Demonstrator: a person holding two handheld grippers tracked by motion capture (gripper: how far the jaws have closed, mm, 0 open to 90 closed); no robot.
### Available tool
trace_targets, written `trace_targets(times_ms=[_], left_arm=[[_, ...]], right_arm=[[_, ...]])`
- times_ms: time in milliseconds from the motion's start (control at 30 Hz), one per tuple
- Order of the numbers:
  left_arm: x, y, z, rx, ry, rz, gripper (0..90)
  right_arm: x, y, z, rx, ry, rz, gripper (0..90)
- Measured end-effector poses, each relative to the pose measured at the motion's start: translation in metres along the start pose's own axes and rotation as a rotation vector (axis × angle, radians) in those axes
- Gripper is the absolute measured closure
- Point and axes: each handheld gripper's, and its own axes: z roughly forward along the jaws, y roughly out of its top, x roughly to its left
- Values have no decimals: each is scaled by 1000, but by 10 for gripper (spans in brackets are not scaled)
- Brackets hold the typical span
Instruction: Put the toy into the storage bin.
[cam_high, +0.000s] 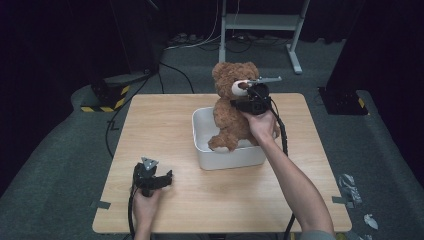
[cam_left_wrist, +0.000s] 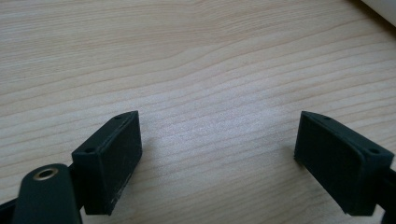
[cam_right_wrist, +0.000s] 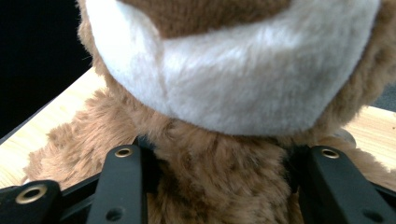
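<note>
A brown teddy bear (cam_high: 226, 112) sits upright in a white bin (cam_high: 201, 131) on the wooden table (cam_high: 150, 125), one foot hanging over the bin's front rim. My right gripper (cam_high: 240, 99) reaches in from the right at the bear's neck. In the right gripper view its black jaws sink into the fur on both sides of the neck (cam_right_wrist: 219, 161), just under the white muzzle (cam_right_wrist: 233, 84). My left gripper (cam_high: 167, 177) rests low near the table's front left, jaws wide apart over bare wood (cam_left_wrist: 217, 140).
A corner of the white bin (cam_left_wrist: 380, 7) shows at the top right of the left gripper view. Beyond the table lie cables on the grey floor, a metal frame (cam_high: 260, 22), and a yellow-black striped base (cam_high: 107, 95).
</note>
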Motion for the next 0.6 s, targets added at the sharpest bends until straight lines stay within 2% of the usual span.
trace_targets(times_ms=[600], left_arm=[[0,0,0,1,0,-1,148]], right_arm=[[0,-14,1,24,-11,-6,488]])
